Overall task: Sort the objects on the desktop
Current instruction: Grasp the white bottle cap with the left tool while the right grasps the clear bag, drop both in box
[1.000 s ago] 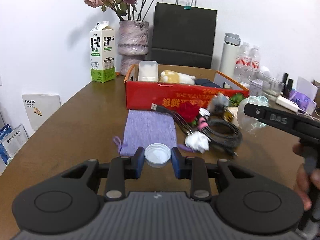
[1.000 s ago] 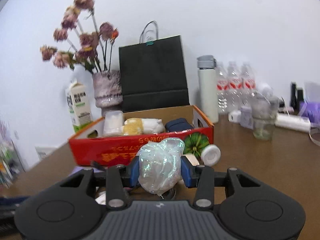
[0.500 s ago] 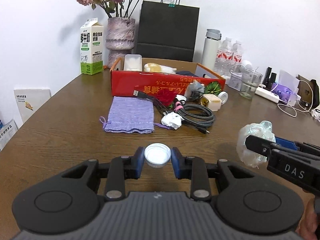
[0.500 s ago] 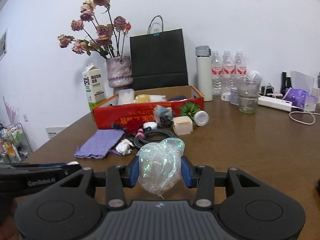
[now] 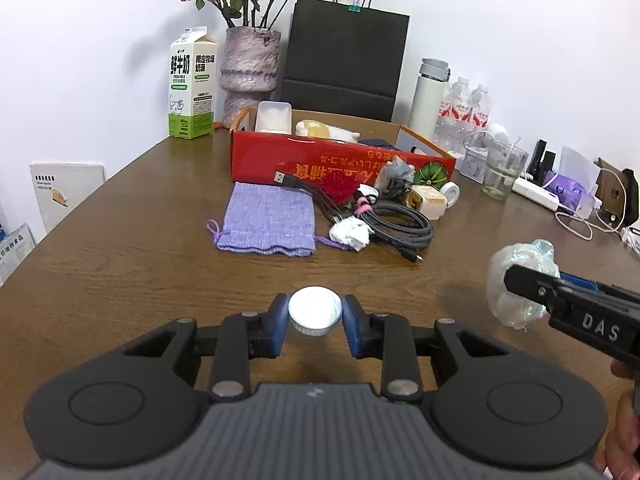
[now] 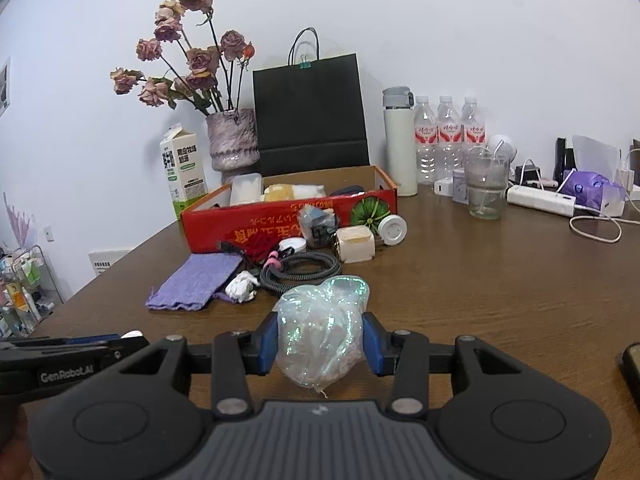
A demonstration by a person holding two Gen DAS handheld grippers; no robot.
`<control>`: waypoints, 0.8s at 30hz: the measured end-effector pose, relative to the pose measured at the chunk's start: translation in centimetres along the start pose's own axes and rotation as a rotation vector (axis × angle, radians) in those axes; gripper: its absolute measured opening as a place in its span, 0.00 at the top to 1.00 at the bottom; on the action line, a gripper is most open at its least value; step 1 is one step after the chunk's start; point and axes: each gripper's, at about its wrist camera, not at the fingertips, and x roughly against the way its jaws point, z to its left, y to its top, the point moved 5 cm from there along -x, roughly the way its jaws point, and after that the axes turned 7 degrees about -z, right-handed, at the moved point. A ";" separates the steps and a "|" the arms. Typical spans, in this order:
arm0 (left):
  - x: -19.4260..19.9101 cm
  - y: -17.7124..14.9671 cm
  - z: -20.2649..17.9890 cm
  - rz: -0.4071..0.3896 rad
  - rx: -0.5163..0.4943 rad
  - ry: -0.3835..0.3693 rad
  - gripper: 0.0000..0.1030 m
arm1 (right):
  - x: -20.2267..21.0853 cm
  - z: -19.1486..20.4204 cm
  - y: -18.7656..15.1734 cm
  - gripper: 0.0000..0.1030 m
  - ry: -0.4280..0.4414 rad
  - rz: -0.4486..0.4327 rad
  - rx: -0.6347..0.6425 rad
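My left gripper (image 5: 315, 314) is shut on a small white bottle cap (image 5: 315, 311), held above the near part of the brown table (image 5: 120, 248). My right gripper (image 6: 320, 340) is shut on a crumpled clear iridescent plastic wrapper (image 6: 322, 332); the wrapper (image 5: 516, 280) also shows at the right edge of the left wrist view. Farther off lie a purple knit pouch (image 5: 266, 220), a coiled black cable (image 5: 396, 224), a white paper wad (image 5: 352, 234) and a red cardboard box (image 5: 320, 160) holding several items.
Against the wall stand a milk carton (image 5: 192, 88), a vase of dried roses (image 5: 250, 68), a black paper bag (image 5: 344, 60), a white flask (image 6: 398, 144) and water bottles (image 6: 450, 136). A glass (image 6: 486, 188), a power strip (image 6: 540, 200) and cords crowd the right.
Both grippers pulled back from the box toward the near table edge, each keeping its object; the clutter now looks farther away. Little moved in the last half second.
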 end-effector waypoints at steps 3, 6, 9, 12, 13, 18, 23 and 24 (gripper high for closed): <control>-0.8 1.6 0.5 -0.017 0.006 -0.018 0.71 | -0.8 -0.1 -0.1 0.59 -0.004 0.011 -0.002; -1.7 4.5 1.1 -0.070 -0.010 -0.020 0.71 | -1.9 -0.4 1.1 0.60 0.010 0.002 -0.015; -3.3 8.8 2.0 -0.138 -0.025 -0.018 0.71 | -3.2 -0.5 3.9 0.60 0.022 -0.058 -0.010; -6.3 13.3 2.8 -0.137 0.008 -0.062 0.71 | -5.5 -0.7 8.0 0.60 0.046 -0.123 -0.016; -7.7 14.6 2.9 -0.118 0.015 -0.085 0.71 | -6.6 -0.7 9.5 0.60 0.059 -0.138 -0.018; -17.1 19.3 3.3 0.014 -0.002 -0.069 0.71 | -15.2 -0.6 16.5 0.59 0.138 -0.080 -0.020; -27.7 19.8 3.3 0.177 -0.087 0.034 0.71 | -28.6 -0.2 17.5 0.59 0.118 0.216 -0.022; -29.4 19.4 3.5 0.208 -0.093 0.051 0.71 | -30.4 0.0 17.2 0.59 0.108 0.264 -0.019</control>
